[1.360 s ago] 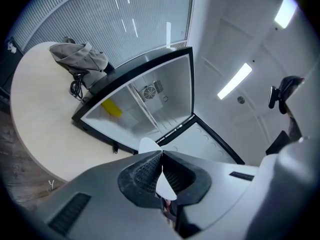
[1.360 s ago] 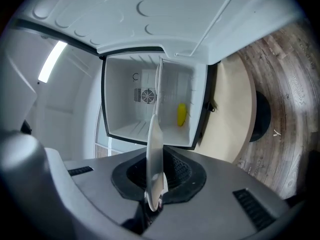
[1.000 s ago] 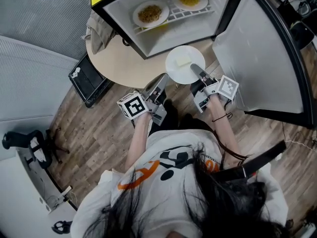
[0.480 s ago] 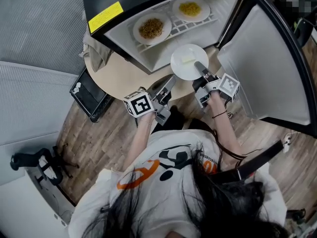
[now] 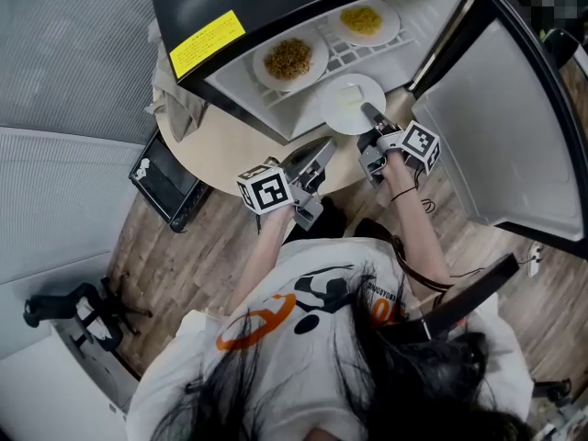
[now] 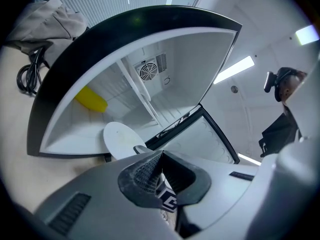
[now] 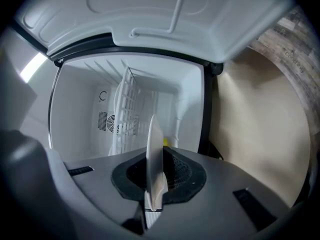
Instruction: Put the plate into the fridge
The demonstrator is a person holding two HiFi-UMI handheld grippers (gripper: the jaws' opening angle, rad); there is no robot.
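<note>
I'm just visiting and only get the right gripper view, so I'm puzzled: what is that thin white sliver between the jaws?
Observer: It is a white plate seen edge-on. The right gripper is shut on its rim, holding it at the fridge opening.
Operator: Is any food inside?
Observer: Yes. On the wire shelf sit a plate of brown food and a plate of yellow food.
Operator: And the other gripper?
Observer: The left gripper hangs to the left of the white plate, jaws shut, holding nothing.
</note>
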